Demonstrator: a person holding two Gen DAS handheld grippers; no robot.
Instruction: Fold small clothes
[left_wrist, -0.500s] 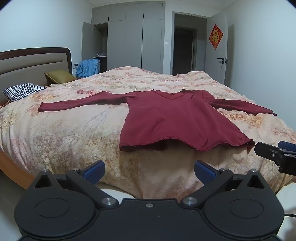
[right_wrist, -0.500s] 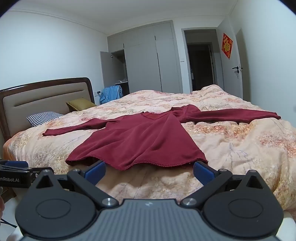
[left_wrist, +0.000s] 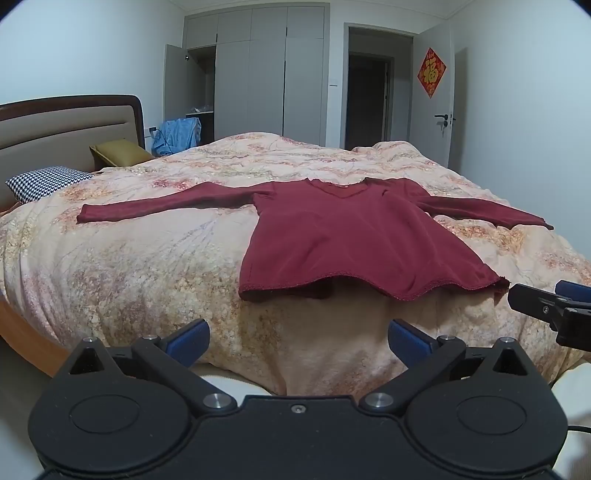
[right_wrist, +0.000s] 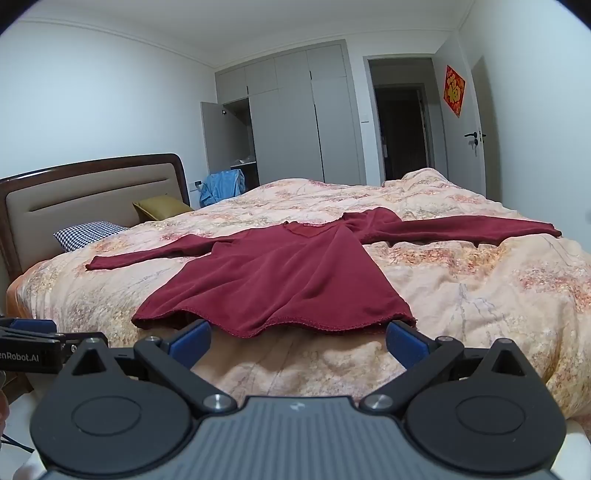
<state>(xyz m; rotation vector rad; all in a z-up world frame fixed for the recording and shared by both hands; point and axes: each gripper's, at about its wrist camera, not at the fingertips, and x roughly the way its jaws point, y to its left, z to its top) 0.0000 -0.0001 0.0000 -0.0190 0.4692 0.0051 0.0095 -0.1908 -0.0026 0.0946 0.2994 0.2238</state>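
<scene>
— Over on the far left, against the headboard, what are we seeing?

— We are seeing a houndstooth pillow lying at the head of the bed, and an olive cushion sitting just beyond it. Behind those, a blue garment is hanging near the wardrobe, whose leftmost door is standing open.

— And moving toward the middle?

— We are looking across a floral duvet that is covering the whole bed. The dark red long-sleeved top is lying flat on it with its neckline away from us. One sleeve is stretching out toward the pillows, the other toward the foot of the bed. Its hem is draping slightly over the near edge of the mattress.

— Where are we holding our grippers?

— We are holding the left gripper low in front of the bed's near side, below the hem and clear of the cloth, its blue-padded fingers standing wide apart. From its own camera, the right gripper is hovering just short of the hem, fingers equally wide, gripping nothing.

— And at the far right?

— We are seeing a dark doorway, then a white door carrying a red diamond decoration.
</scene>
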